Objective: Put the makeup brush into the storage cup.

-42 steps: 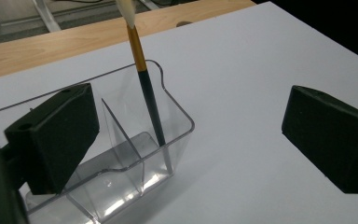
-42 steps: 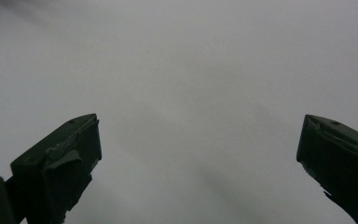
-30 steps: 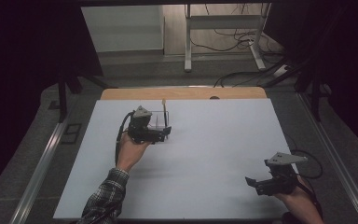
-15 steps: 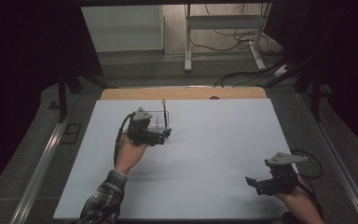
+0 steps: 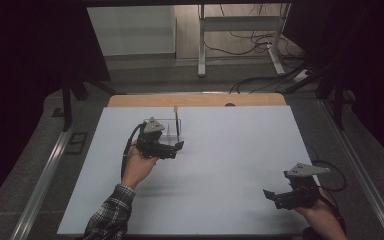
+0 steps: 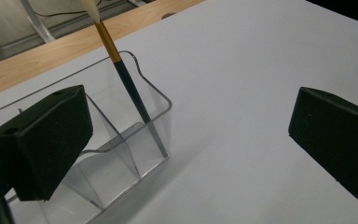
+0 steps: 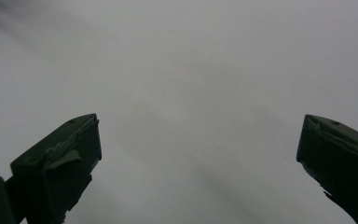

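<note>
Your left hand-held gripper (image 6: 186,140): jaws spread, empty. Ahead-left: slim dark-and-gold paintbrush (image 6: 129,91) leaning in clear plastic compartment holder (image 6: 121,140). Light, stiff, slippery; pinch mid-handle.

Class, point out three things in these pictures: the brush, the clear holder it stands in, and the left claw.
brush (image 6: 131,93), left gripper view, on the dark middle of its handle.
clear holder (image 6: 161,98), left gripper view, on its front rim.
left claw (image 5: 176,148), high view, midway between its fingertips.

White table top (image 5: 220,165), wooden strip (image 5: 200,100) at far edge, cables (image 5: 250,37) on floor.
</note>
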Demonstrator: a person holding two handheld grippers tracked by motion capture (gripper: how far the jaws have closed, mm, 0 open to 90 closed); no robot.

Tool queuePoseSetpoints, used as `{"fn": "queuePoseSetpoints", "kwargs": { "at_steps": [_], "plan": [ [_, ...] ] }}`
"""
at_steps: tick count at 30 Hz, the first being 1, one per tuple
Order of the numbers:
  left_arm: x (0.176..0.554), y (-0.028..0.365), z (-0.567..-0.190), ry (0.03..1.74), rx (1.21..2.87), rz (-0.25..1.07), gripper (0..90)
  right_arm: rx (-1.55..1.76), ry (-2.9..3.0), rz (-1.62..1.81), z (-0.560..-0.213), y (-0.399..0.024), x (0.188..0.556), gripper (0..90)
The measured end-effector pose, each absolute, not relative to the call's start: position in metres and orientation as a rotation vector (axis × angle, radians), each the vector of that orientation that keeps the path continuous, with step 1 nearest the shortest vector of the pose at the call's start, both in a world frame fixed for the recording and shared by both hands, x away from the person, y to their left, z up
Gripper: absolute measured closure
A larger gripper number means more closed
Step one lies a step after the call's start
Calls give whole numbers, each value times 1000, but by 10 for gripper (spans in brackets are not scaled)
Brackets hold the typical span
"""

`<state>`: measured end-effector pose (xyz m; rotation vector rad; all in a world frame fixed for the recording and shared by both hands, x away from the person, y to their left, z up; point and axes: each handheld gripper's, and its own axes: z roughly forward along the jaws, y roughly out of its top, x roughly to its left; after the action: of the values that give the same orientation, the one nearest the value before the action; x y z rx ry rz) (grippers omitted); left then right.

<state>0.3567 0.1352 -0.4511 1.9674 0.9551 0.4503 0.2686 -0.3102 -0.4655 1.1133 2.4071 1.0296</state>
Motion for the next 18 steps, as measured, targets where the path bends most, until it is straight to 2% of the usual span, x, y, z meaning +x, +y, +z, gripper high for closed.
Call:
{"fn": "queuePoseSetpoints", "kwargs": {
  "at_steps": [18],
  "plan": [
    [345, 144, -446, 980, 1947, 390, 25, 1108, 2407, 1025, -465, -310, 269, 2]
  ]
}}
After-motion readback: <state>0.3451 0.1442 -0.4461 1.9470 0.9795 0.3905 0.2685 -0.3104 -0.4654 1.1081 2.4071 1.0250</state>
